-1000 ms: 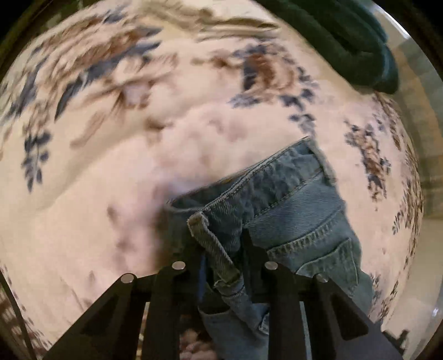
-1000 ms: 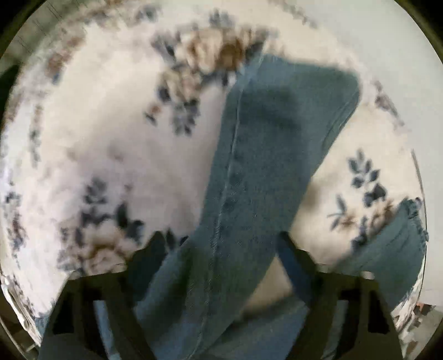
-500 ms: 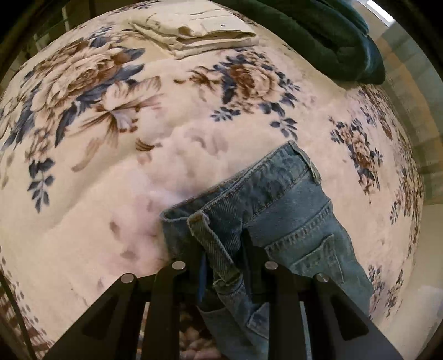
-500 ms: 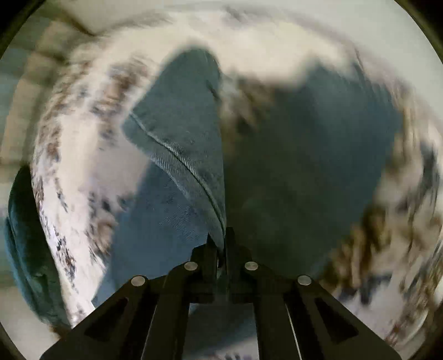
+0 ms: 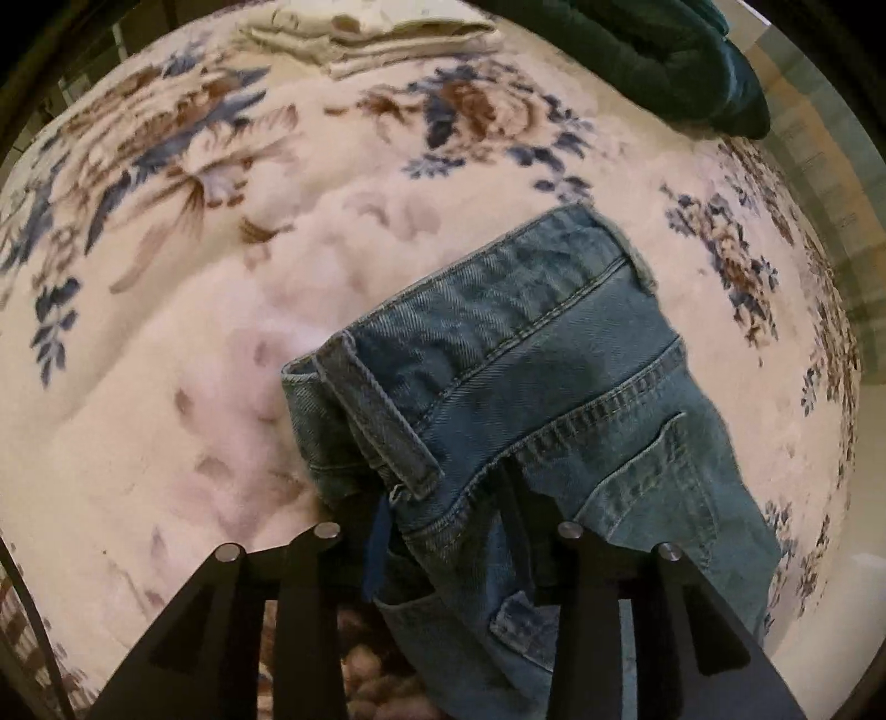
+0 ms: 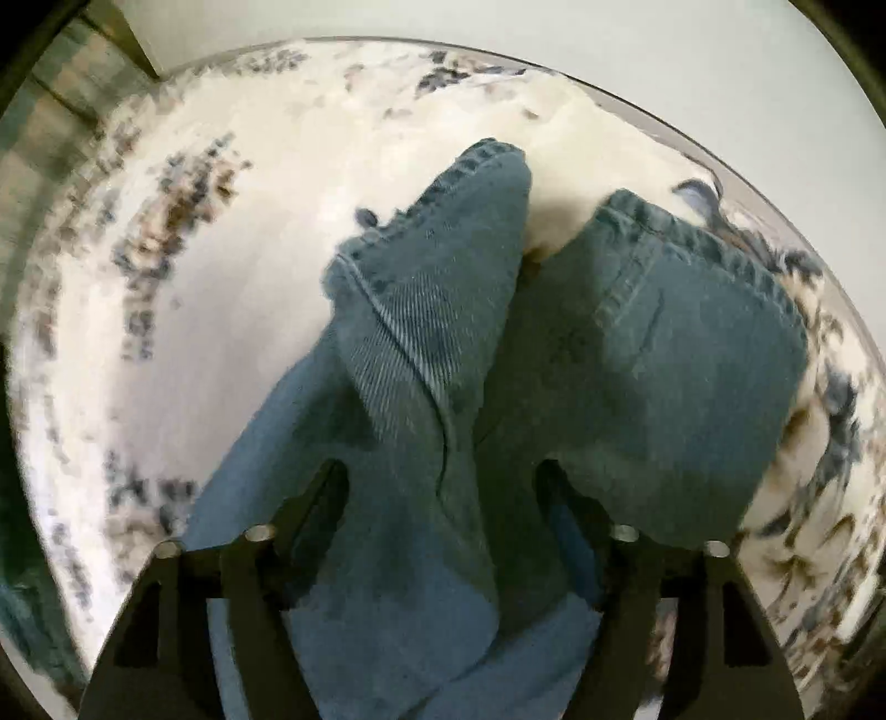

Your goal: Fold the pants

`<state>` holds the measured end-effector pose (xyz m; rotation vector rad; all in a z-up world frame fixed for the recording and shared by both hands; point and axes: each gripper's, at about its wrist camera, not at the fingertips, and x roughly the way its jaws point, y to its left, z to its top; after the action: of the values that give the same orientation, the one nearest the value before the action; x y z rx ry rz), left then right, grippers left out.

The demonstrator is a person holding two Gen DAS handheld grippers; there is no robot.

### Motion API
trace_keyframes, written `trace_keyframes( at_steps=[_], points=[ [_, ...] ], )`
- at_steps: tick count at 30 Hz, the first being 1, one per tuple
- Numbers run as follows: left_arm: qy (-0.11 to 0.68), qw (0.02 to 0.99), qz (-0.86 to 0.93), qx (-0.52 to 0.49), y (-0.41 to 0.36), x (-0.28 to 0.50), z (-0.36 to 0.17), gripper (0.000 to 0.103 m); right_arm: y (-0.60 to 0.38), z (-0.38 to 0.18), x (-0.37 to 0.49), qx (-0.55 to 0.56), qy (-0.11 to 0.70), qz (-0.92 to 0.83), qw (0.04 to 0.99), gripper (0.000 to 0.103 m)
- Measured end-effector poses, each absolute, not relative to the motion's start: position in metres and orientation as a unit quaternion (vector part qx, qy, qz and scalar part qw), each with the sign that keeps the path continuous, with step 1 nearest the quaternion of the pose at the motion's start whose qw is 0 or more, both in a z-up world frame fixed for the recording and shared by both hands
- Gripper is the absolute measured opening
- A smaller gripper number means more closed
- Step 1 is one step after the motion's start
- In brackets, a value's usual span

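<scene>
Blue jeans [image 5: 542, 360] lie on a floral bedspread [image 5: 194, 332]. In the left wrist view the waistband, a belt loop and a back pocket show. My left gripper [image 5: 443, 498] has its jaws apart around the waistband fabric by the belt loop, with denim between them. In the right wrist view the two leg ends [image 6: 443, 332] lie side by side, hems pointing away. My right gripper [image 6: 443, 487] is wide open over the legs, denim bunched between its fingers.
Folded cream pants [image 5: 376, 33] lie at the far edge of the bedspread. A dark green garment [image 5: 664, 55] lies at the far right. The bed's edge and a pale wall [image 6: 554, 33] show beyond the leg ends.
My left gripper's jaws have spread from a tight pinch on the waistband. My right gripper, shut on the leg fold half a second ago, has opened wide and the legs lie flat.
</scene>
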<state>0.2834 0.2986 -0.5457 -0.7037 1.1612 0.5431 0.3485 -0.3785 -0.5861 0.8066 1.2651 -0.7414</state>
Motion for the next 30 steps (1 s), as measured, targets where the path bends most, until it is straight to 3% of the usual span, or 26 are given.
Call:
trace_keyframes(
  at_steps=[1, 2, 10, 14, 17, 18, 19, 20, 21, 22, 23, 24, 30],
  points=[
    [0.526, 0.747, 0.253, -0.319, 0.299, 0.282, -0.541, 0.014, -0.379, -0.586, 0.351, 0.349, 0.56, -0.331, 0.675, 0.007],
    [0.518, 0.751, 0.255, -0.32, 0.302, 0.279, -0.533, 0.012, -0.379, -0.583, 0.351, 0.343, 0.557, -0.335, 0.678, 0.005],
    [0.498, 0.77, 0.258, -0.305, 0.311, 0.256, -0.501, 0.01, -0.393, -0.521, 0.262, 0.408, 0.469, -0.358, 0.697, 0.005],
    [0.527, 0.737, 0.274, -0.322, 0.316, 0.253, -0.536, 0.014, -0.393, -0.569, 0.231, 0.438, 0.501, -0.38, 0.642, 0.006],
    [0.533, 0.737, 0.285, -0.304, 0.306, 0.25, -0.53, 0.023, -0.392, -0.611, 0.229, 0.466, 0.542, -0.35, 0.606, 0.009],
    [0.537, 0.742, 0.28, -0.288, 0.297, 0.248, -0.523, 0.025, -0.389, -0.614, 0.231, 0.461, 0.544, -0.341, 0.613, 0.012],
    [0.543, 0.745, 0.278, -0.269, 0.29, 0.247, -0.518, 0.032, -0.385, -0.609, 0.233, 0.448, 0.538, -0.334, 0.631, 0.03],
    [0.551, 0.749, 0.277, -0.242, 0.279, 0.245, -0.511, 0.04, -0.383, -0.604, 0.234, 0.44, 0.531, -0.325, 0.647, 0.071],
    [0.556, 0.754, 0.277, -0.213, 0.265, 0.241, -0.503, 0.048, -0.381, -0.597, 0.234, 0.431, 0.523, -0.314, 0.664, 0.094],
    [0.562, 0.757, 0.278, -0.186, 0.25, 0.237, -0.497, 0.069, -0.379, -0.589, 0.232, 0.42, 0.518, -0.308, 0.679, 0.103],
    [0.566, 0.759, 0.274, -0.168, 0.236, 0.231, -0.492, 0.087, -0.378, -0.58, 0.23, 0.411, 0.517, -0.303, 0.688, 0.103],
    [0.566, 0.765, 0.265, -0.158, 0.225, 0.227, -0.488, 0.092, -0.378, -0.573, 0.226, 0.401, 0.523, -0.298, 0.691, 0.103],
    [0.599, 0.787, 0.143, -0.041, 0.102, 0.224, -0.493, 0.095, -0.399, -0.535, 0.179, 0.382, 0.536, -0.323, 0.68, 0.103]
  ],
)
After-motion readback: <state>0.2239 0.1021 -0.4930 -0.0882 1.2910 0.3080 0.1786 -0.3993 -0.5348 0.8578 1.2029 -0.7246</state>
